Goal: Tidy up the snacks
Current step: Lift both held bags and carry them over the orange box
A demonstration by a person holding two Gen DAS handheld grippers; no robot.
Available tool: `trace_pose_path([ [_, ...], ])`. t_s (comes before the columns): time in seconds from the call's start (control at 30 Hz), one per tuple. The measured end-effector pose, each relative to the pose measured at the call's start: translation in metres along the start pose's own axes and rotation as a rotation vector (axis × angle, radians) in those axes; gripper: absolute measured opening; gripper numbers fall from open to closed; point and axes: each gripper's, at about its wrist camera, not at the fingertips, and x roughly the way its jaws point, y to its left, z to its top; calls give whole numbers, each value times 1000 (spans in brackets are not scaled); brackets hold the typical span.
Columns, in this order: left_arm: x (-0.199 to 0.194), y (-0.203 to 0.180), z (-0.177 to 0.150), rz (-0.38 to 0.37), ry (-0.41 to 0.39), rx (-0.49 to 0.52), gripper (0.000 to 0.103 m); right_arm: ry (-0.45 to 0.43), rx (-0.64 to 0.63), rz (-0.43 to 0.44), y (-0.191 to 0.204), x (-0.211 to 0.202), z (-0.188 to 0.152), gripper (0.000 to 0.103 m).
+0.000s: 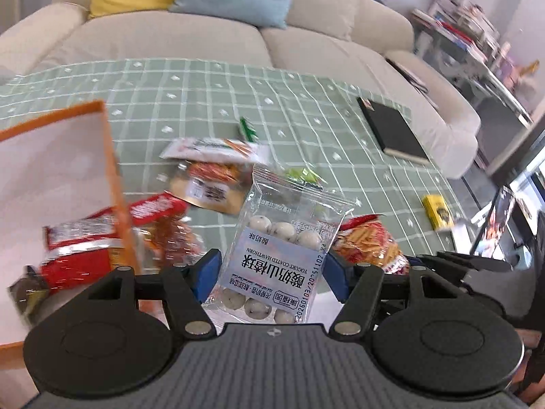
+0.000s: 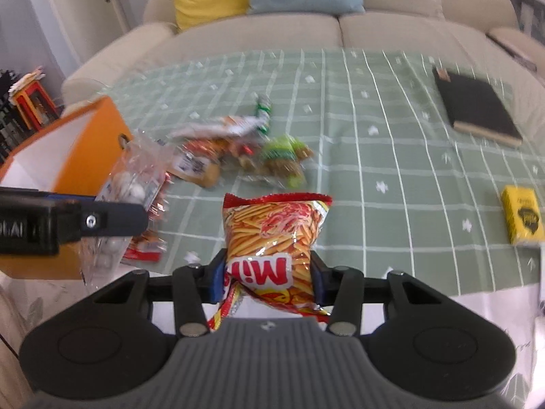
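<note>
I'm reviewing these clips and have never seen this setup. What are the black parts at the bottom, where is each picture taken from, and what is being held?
Each picture comes from a camera on a hand-held claw, looking along its two fingers. The left claw is closed on a clear packet of white yogurt-coated hawthorn balls. The right claw pinches a red-and-yellow bag of stick snacks. Below lies a green checked tablecloth with loose snack packets, an orange-sided box, a black notebook and a small yellow box.

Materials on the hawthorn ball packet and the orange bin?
Hawthorn ball packet: thin clear plastic film, glossy; the white balls show through and the seams are crimped. Orange bin: looks like rigid board or plastic, matte orange outside, white inside, with a metal-looking eyelet; exact material unclear.
</note>
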Motion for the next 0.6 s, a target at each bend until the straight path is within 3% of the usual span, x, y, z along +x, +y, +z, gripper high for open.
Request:
trace_pose_path([
  [0.27, -51, 40, 11, 57, -59, -113, 74, -77, -56, 78, 42, -30, 25, 45],
  [0.6, -91, 101, 18, 159, -95, -194, 74, -139, -224, 166, 124, -42, 63, 45],
])
